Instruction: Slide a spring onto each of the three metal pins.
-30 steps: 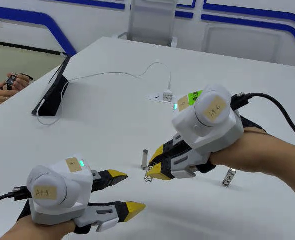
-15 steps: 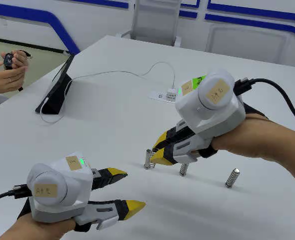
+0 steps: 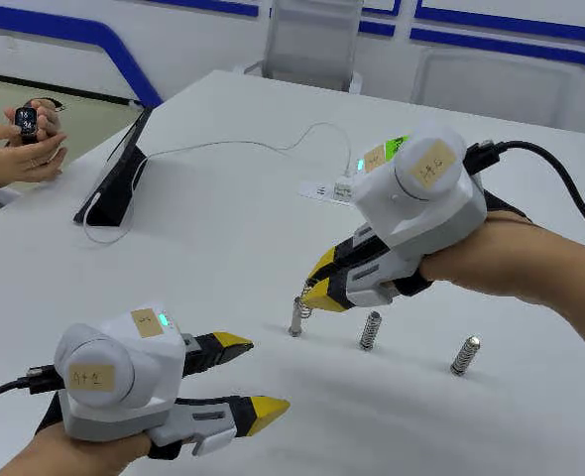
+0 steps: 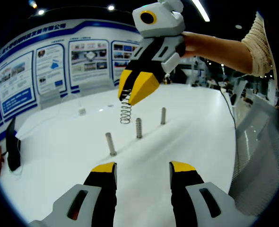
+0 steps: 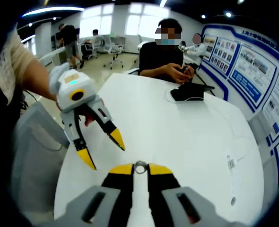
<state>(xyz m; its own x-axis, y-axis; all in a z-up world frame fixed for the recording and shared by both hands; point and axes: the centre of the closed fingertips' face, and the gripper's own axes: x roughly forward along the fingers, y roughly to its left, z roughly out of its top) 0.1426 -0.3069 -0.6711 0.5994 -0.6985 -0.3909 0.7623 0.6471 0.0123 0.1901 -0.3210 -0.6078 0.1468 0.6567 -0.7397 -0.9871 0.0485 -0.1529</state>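
White bench (image 3: pixel 203 258) carries three metal pins standing upright in a row. In the head view the middle pin (image 3: pixel 371 330) and the end pin (image 3: pixel 464 355) each have coils wound around them, while the bare pin (image 3: pixel 295 317), at the left of the row, has nothing on it.

The right hand-held gripper (image 3: pixel 317 294) is clenched on a spring (image 3: pixel 305 309), its yellow tips pinching the upper end so that the coil hangs down from them. The spring is off the bench, close by the top of the bare pin and not threaded on it; whether it touches the pin cannot be told. The right gripper view looks down along the closed jaws at the ring of the spring's top end caught between them.

The left hand-held gripper (image 3: pixel 253 375) is released, jaws well apart and holding nothing, low over the near part of the bench and apart from the pins.

Farther back on the bench lie a dark tablet (image 3: pixel 109 188) and a thin white cable (image 3: pixel 233 147).
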